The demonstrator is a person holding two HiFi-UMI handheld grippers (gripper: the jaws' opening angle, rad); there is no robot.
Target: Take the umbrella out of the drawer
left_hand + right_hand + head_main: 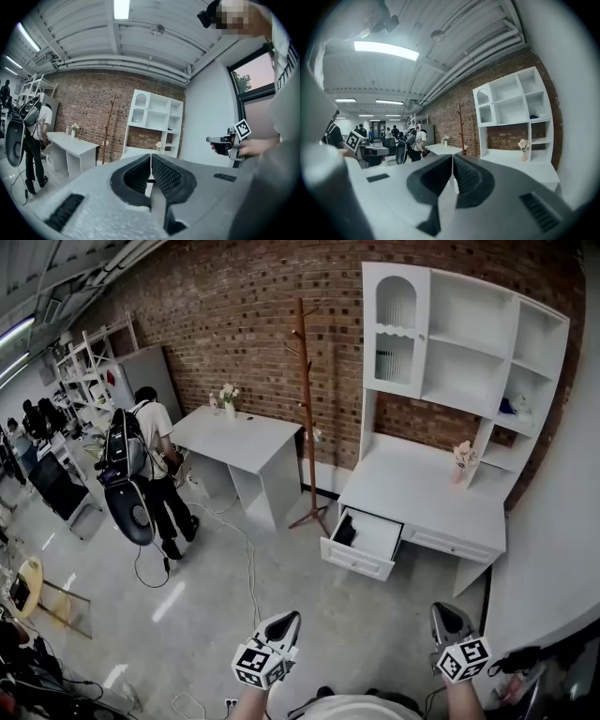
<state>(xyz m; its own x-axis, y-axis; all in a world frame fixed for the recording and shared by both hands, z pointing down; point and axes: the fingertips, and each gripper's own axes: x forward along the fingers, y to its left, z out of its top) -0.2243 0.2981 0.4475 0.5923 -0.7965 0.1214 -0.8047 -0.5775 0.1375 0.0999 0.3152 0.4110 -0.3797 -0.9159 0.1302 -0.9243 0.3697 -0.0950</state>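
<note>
The white desk (422, 493) with a shelf unit stands against the brick wall, some way ahead of me. Its left drawer (366, 545) is pulled open, and a dark object, probably the umbrella (345, 530), lies at the drawer's left end. My left gripper (285, 622) and right gripper (448, 617) are held low, well short of the desk, both pointing towards it. In the left gripper view my left gripper (150, 155) has its jaws together with nothing between them. The right gripper (452, 156) is likewise shut and empty in its own view.
A wooden coat stand (306, 409) rises just left of the open drawer. A second white desk (239, 439) lies further left, with a person wearing a backpack (150, 470) beside it. A cable (248, 568) trails across the floor. A flower vase (461, 463) stands on the desk.
</note>
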